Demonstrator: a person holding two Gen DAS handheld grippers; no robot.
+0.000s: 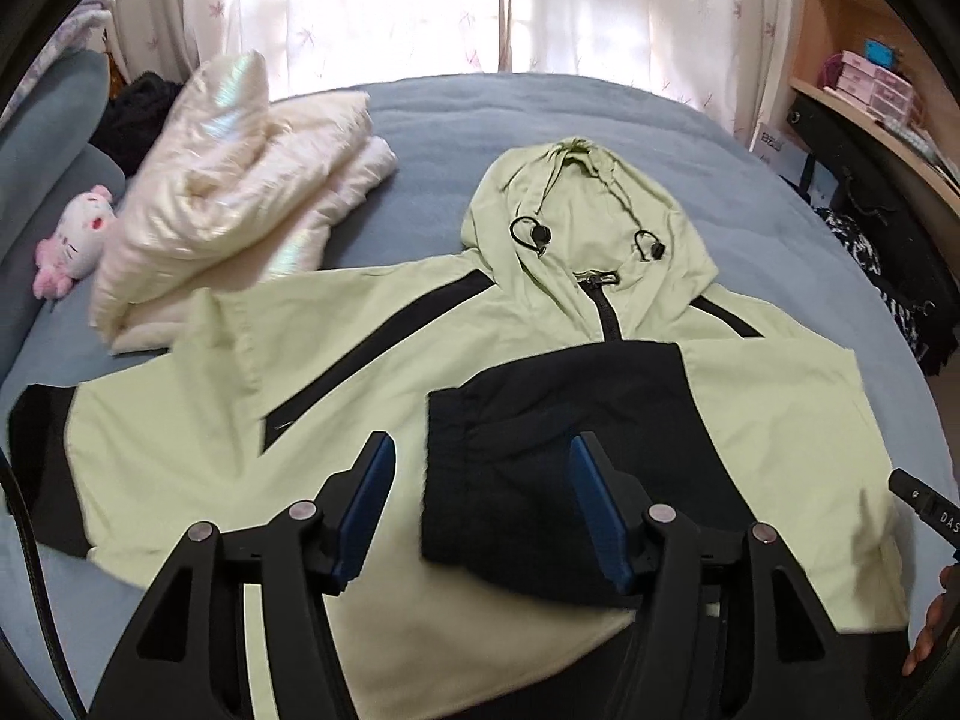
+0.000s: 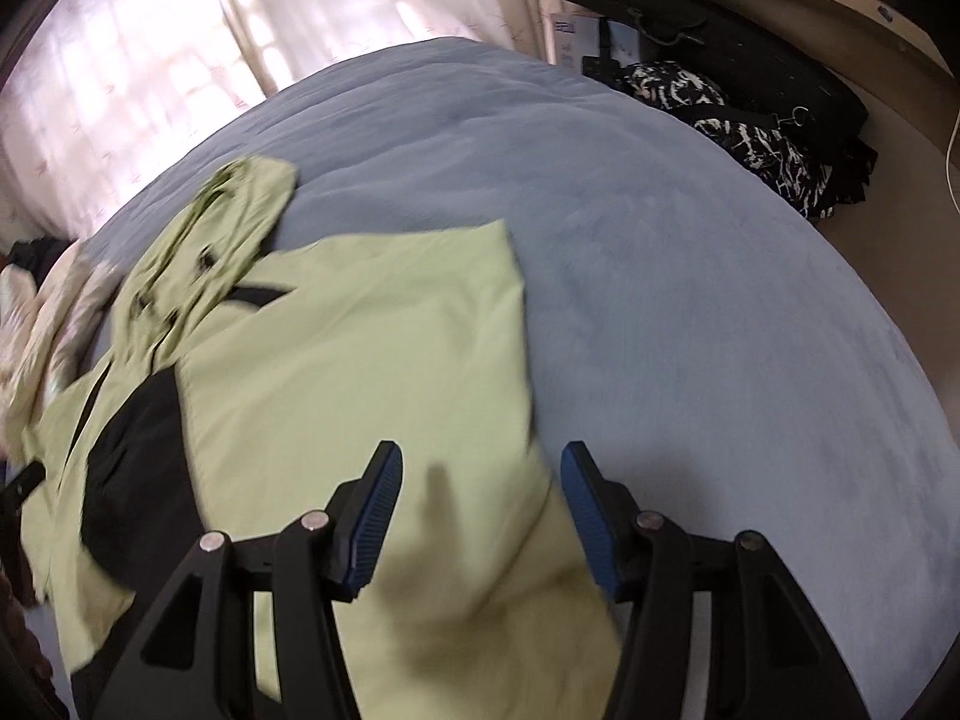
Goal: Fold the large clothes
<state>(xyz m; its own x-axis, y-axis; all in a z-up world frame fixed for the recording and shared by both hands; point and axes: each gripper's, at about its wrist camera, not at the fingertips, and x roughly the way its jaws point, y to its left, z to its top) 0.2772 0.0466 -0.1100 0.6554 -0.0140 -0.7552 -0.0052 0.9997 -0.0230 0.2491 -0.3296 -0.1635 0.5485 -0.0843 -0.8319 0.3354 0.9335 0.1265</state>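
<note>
- The jacket (image 1: 336, 372), pale green with black panels, lies face up on the blue bed cover (image 1: 540, 114), hood (image 1: 576, 210) toward the curtains (image 1: 372, 6). Zip closed as far as can be seen.
- A black sleeve end (image 1: 540, 456) is laid across the chest, cuff toward the hem. In my judgement this is a sleeve already turned in to narrow the garment; the matching side shows a straight green edge in the right wrist view.
- The other sleeve, on the left of the left wrist view, lies spread out to its black cuff (image 1: 42, 468) and looks not yet folded.
- Left gripper (image 1: 480, 510): jaws standing moderately apart above the black sleeve end, nothing between the pads. No cloth is held.
- Right gripper (image 2: 480, 516): jaws likewise apart over the green edge of the jacket (image 2: 372, 360). The cloth below is blurred; I see no pinch on it.
- A folded cream coat (image 1: 240, 192) sits beside the hood, apart from the work, probably a finished piece set aside to keep the folding area free.
- A pink and white soft toy (image 1: 78, 240) lies at the bed's edge, well clear.
- Judgement: about halfway; next comes the outstretched sleeve, then folding the body lengthwise. Risk: thin slippery cloth may slide and undo the first fold.
</note>
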